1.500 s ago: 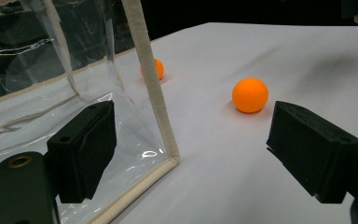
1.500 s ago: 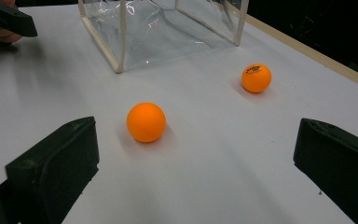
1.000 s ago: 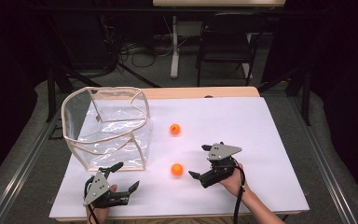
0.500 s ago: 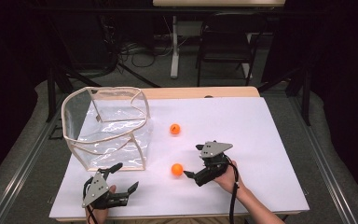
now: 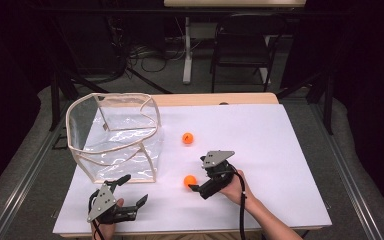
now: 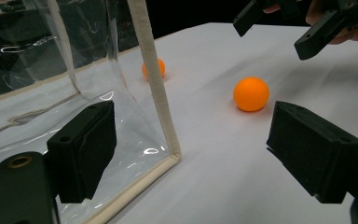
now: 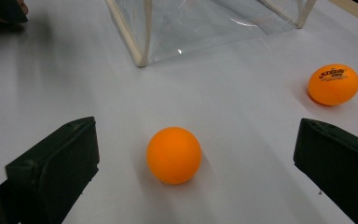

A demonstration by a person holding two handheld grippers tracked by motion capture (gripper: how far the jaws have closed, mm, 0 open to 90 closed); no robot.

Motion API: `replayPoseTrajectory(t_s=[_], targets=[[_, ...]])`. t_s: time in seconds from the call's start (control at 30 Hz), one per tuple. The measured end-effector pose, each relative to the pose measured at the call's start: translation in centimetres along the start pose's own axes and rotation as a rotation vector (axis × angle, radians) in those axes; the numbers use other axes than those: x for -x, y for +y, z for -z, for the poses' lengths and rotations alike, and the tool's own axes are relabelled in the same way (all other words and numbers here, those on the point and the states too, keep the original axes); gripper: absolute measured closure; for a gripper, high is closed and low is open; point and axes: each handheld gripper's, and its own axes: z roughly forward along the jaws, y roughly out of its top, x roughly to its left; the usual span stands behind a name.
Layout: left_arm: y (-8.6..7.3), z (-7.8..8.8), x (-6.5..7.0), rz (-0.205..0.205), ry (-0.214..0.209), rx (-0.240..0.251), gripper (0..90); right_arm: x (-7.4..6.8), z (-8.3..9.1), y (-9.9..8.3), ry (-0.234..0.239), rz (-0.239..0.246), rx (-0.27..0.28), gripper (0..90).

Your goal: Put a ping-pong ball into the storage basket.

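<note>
Two orange balls lie on the white table top. The near ball rests between the spread jaws of my right gripper, which is open and not touching it. The far ball carries printed lettering and sits partly behind the bag's trim. My left gripper stands open and empty near the table's front left, just in front of a clear plastic bag with beige trim.
The clear bag stands open-topped at the table's left. The table's front edge runs just below both hands. A chair and cables lie on the floor beyond the far edge. The right gripper hangs above the near ball.
My right gripper has slid left and toward the front, so the near ball now lies between its open jaws. The left gripper has barely shifted.
</note>
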Motion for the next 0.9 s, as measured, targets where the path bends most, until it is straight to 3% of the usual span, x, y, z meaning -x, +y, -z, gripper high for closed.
replayPoseTrajectory(t_s=[0.37,0.73,0.9], targets=[[0.1,0.0,0.1,-0.008,0.000,-0.003,15.7,0.3,-1.5,0.4,0.030,0.001,-0.047,0.0],[0.0,0.0,0.0,-0.003,-0.011,0.000,15.7,-0.3,-2.8,0.0,0.045,0.023,-0.095,0.0],[0.1,0.0,0.0,-0.011,-0.013,-0.003,15.7,-0.6,-3.1,-0.1,0.043,0.039,-0.120,7.6]])
